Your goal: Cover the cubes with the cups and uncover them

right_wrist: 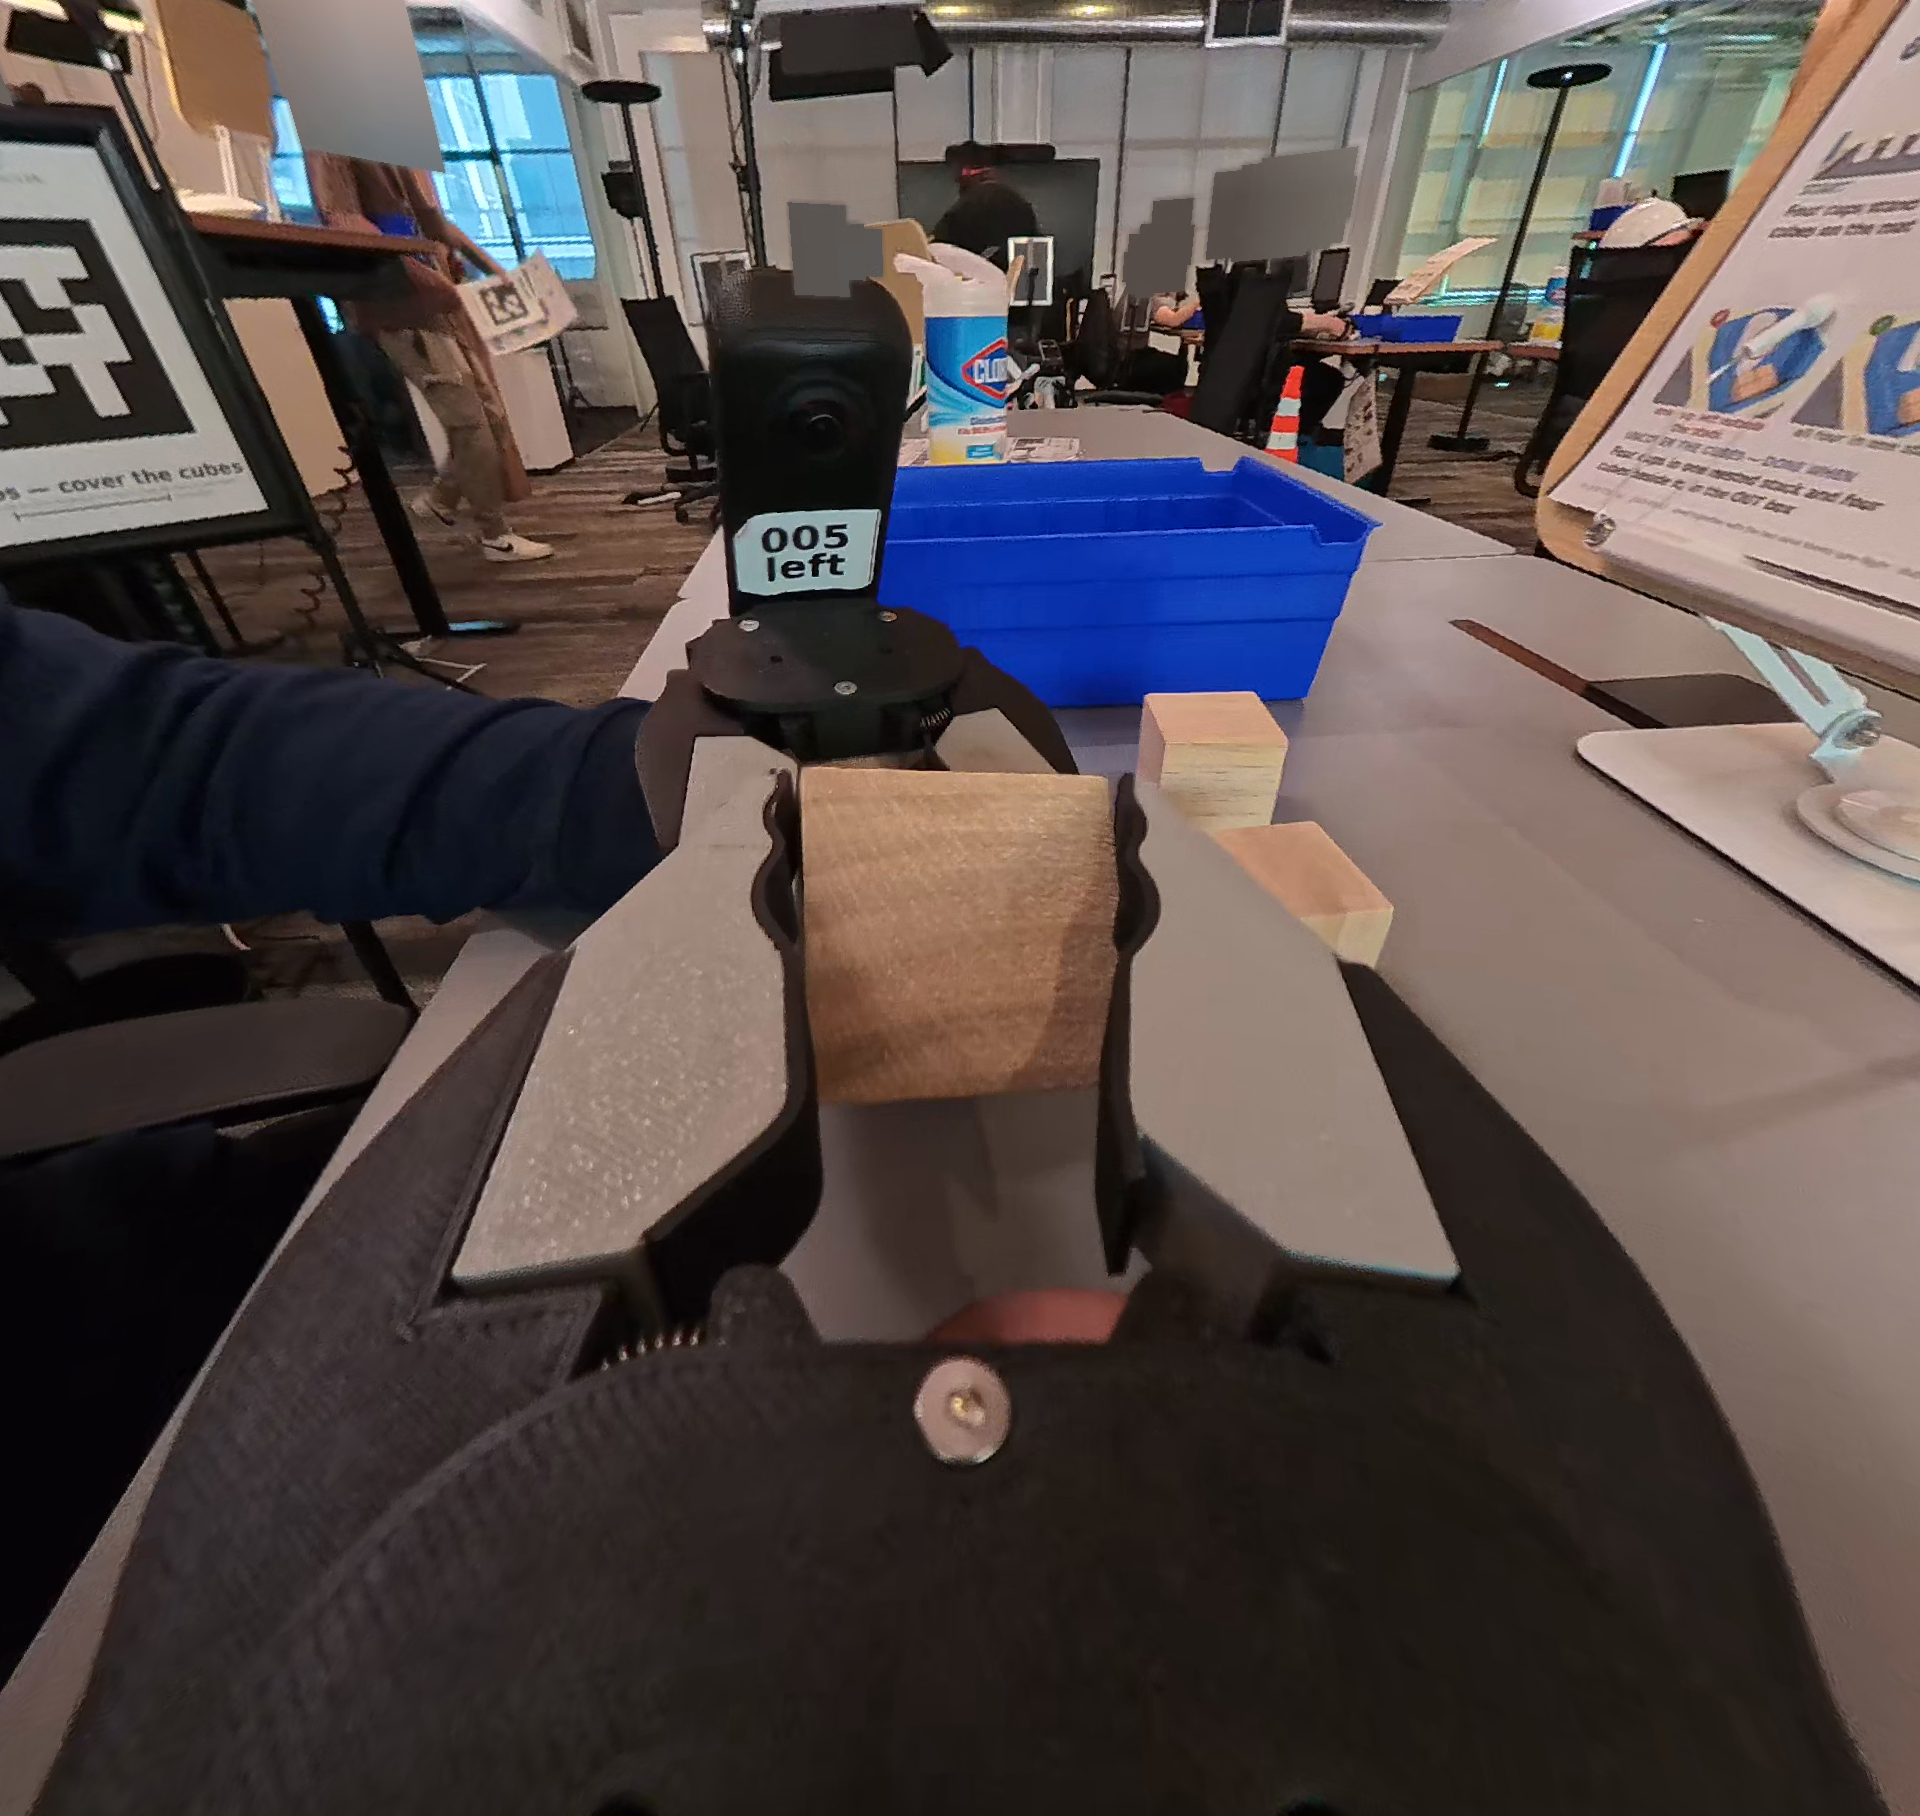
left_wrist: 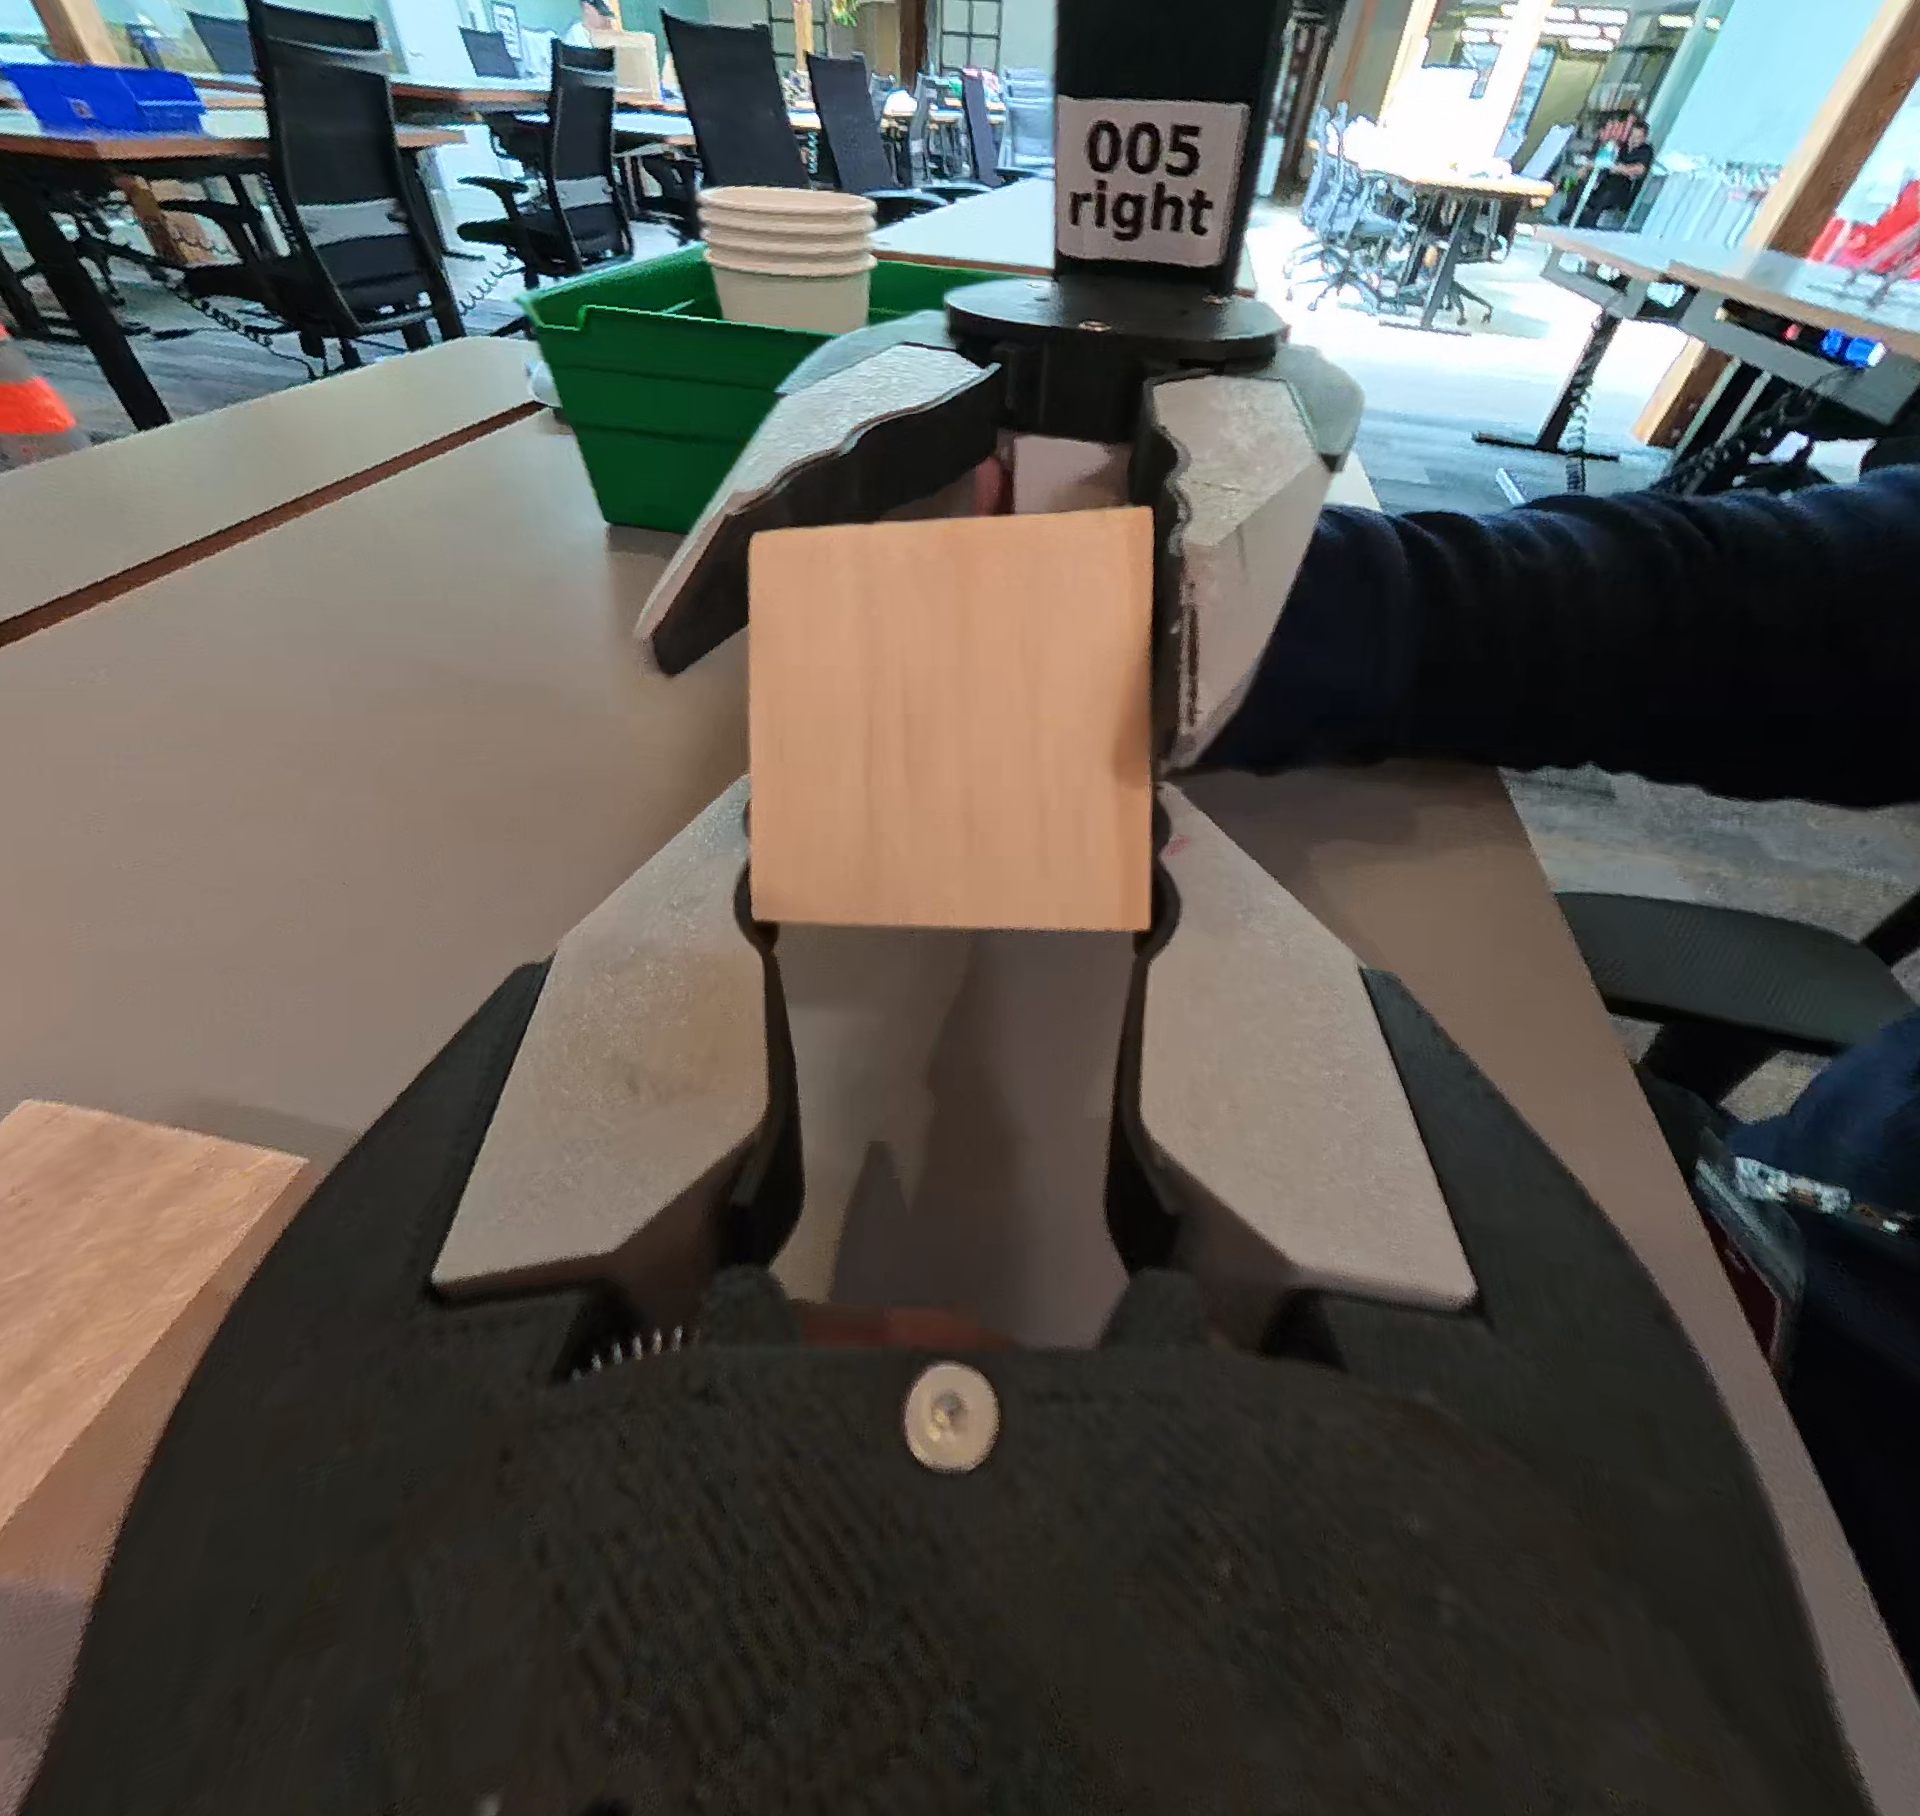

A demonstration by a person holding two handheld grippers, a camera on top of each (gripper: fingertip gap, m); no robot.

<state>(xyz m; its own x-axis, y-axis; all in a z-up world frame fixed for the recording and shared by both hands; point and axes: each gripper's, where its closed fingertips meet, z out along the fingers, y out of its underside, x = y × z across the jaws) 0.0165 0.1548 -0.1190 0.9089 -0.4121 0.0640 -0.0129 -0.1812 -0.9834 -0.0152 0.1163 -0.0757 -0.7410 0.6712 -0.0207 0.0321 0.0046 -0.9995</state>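
Note:
One pale wooden cube sits between both grippers, which face each other tip to tip. In the left wrist view my left gripper has its pads flush against the cube's near lower edges. The right gripper reaches in from the far side, its fingers against the cube's sides. In the right wrist view my right gripper is shut on the same cube, which sits deep between its pads. The left gripper shows just behind the cube.
Two more cubes stand on the grey table to the right, before a blue bin. Another cube is at the lower left. A stack of white cups stands in a green bin. An instruction board stands at the right.

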